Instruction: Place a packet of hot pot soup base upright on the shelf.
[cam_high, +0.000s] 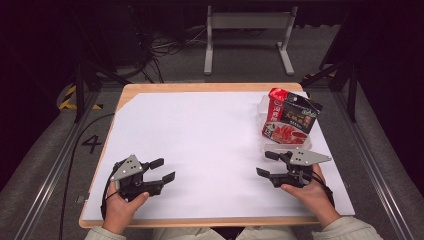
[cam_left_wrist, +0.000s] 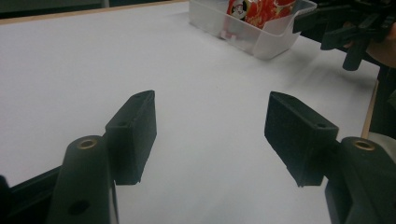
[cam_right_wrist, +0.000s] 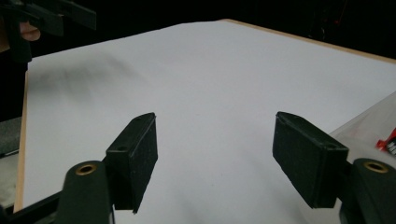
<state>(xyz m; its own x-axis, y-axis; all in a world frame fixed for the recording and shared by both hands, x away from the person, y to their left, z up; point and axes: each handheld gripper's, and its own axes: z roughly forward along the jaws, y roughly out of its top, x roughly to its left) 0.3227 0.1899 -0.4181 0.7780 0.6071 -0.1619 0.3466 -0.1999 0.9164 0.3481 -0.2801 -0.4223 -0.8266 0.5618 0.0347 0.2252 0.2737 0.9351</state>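
Both black two-jaw grippers, left (cam_high: 162, 170) and right (cam_high: 267, 163), rest wide open and empty at the frame's bottom, seemingly between steps; next comes reaching for the red snack packets (cam_high: 289, 122) in the clear plastic bin (cam_high: 263, 106) at upper right.

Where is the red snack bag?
In the high view the red bag sits in a clear bin at the table's far right, just beyond the right gripper.

a wooden table (cam_high: 200, 87) carries a white sheet (cam_high: 200, 150) and a clear tray (cam_high: 263, 107) near its right edge.
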